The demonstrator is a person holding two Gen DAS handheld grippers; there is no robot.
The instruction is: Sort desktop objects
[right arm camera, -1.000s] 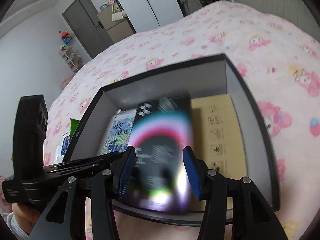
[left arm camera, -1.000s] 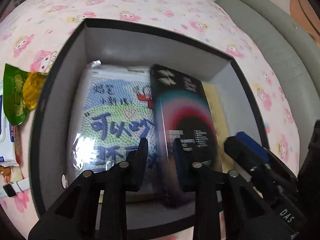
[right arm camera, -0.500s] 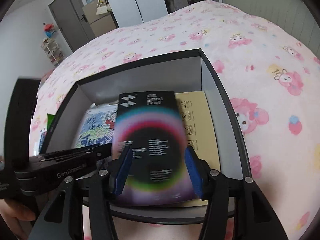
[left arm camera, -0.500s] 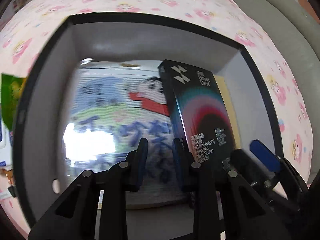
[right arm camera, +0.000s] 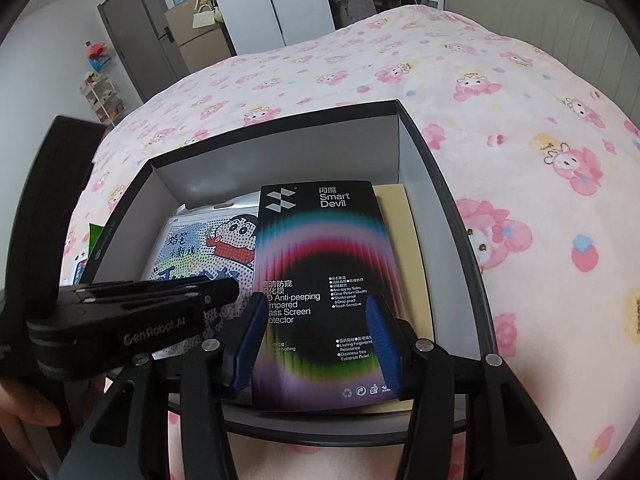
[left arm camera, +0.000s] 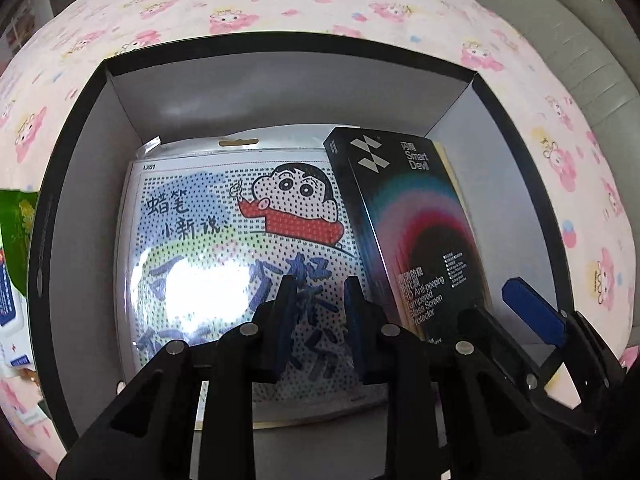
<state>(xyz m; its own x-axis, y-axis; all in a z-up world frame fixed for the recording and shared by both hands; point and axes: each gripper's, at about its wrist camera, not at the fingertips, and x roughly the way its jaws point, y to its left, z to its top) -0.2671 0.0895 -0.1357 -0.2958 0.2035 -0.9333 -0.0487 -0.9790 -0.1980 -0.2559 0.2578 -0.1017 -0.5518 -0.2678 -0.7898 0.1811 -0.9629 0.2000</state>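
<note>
A black storage box (left arm camera: 280, 46) (right arm camera: 280, 128) with grey inner walls sits on the bed. Flat on its floor lies a cartoon-printed packet (left arm camera: 224, 240) (right arm camera: 200, 248), with a tan flat carton (right arm camera: 404, 240) to its right. My right gripper (right arm camera: 316, 344) is shut on the near end of a black Smart Devil screen protector box (right arm camera: 320, 264) (left arm camera: 416, 232), which is held tilted over the tan carton. One of its blue fingers (left arm camera: 532, 312) shows in the left wrist view. My left gripper (left arm camera: 319, 320) (right arm camera: 160, 300) hovers over the cartoon packet, open with nothing between its fingers.
A green snack packet (left arm camera: 16, 232) and a white pack (left arm camera: 8, 300) lie outside the storage box on the left. The pink patterned bedcover (right arm camera: 480, 80) surrounds it, with a grey padded headboard (left arm camera: 580, 40) on the right. A hand (right arm camera: 24, 408) holds the left gripper.
The right gripper has carried the black screen protector box further to the right inside the storage box, over the tan carton. The left gripper has drawn back, so the whole cartoon packet shows.
</note>
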